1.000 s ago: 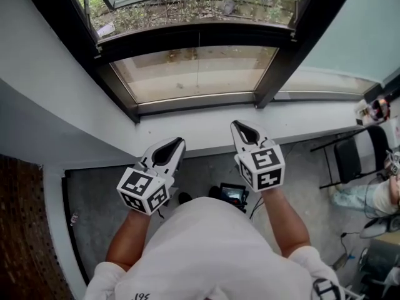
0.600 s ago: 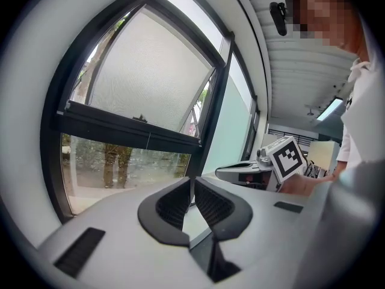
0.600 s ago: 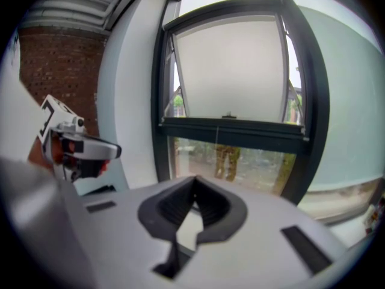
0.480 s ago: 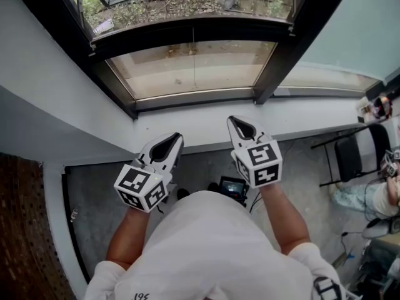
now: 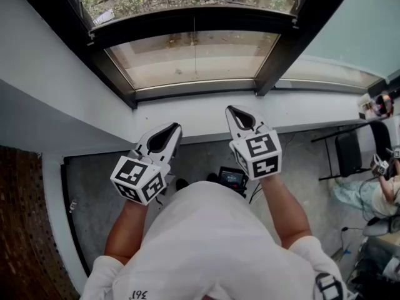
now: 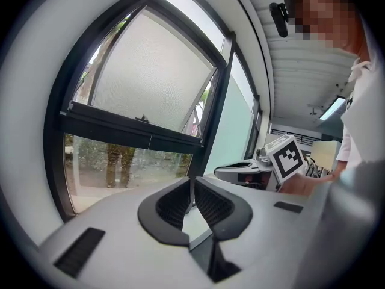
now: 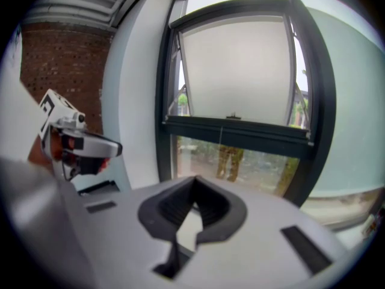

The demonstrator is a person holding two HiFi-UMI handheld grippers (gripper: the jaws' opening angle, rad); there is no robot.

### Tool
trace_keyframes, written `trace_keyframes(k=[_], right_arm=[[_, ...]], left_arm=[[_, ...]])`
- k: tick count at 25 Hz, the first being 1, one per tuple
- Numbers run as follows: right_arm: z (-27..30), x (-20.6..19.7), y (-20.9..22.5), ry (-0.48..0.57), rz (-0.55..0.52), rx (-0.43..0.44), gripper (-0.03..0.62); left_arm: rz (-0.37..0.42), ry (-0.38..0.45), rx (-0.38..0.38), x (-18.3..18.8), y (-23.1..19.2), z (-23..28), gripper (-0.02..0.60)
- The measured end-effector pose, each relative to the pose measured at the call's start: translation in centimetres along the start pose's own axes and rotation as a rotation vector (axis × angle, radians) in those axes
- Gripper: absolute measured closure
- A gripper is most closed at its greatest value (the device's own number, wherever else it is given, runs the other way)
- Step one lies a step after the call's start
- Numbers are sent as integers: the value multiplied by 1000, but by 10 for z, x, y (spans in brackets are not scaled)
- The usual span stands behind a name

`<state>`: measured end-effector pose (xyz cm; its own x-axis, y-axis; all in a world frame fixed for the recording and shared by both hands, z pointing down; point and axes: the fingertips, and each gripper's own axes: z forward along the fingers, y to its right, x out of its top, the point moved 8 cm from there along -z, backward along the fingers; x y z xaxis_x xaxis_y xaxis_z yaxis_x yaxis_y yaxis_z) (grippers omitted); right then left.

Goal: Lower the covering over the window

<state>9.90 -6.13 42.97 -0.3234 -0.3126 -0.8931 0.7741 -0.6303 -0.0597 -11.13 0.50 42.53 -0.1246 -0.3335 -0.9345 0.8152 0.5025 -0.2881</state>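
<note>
Under the head camera, what shows that the gripper views miss? (reader)

Both tools from above, side by side over the grey floor (image 5: 112, 167): left gripper (image 5: 170, 130) and right gripper (image 5: 234, 112), each pointing toward the white sill (image 5: 187, 119) below the window (image 5: 194, 58). A folding chair (image 5: 350, 155) stands at far right, and a small screen (image 5: 232, 179) lies on the floor between the forearms. (legend)

And the gripper views? (reader)

They face the window nearly level. The pale covering (image 7: 237, 71) fills the upper pane only. Its lower edge sits at the dark crossbar (image 7: 240, 131), so the lower pane (image 7: 264, 161) is bare. A thin cord (image 7: 221, 136) hangs from the middle of the crossbar. Each view also catches the other gripper at its edge. (legend)

The jaws? (reader)

Left jaws: almost together, a hairline slit between the tips, nothing gripped. Right jaws: fully together, empty. Neither touches the cord or the covering. (legend)
</note>
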Motion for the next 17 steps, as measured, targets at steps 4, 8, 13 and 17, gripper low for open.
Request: trace_keyframes(k=[4, 8, 13, 17], right_arm=[[0, 1, 0, -5, 1, 0, 572], [-1, 2, 2, -4, -2, 1, 572], [-5, 0, 2, -1, 5, -9, 572], [-1, -6, 0, -8, 9, -9, 572]], left_arm=[[-4, -4, -1, 0, 0, 0, 538], [-2, -2, -1, 0, 1, 2, 537], [-4, -12, -7, -3, 4, 2, 538], [-11, -27, -13, -12, 1, 4, 538]])
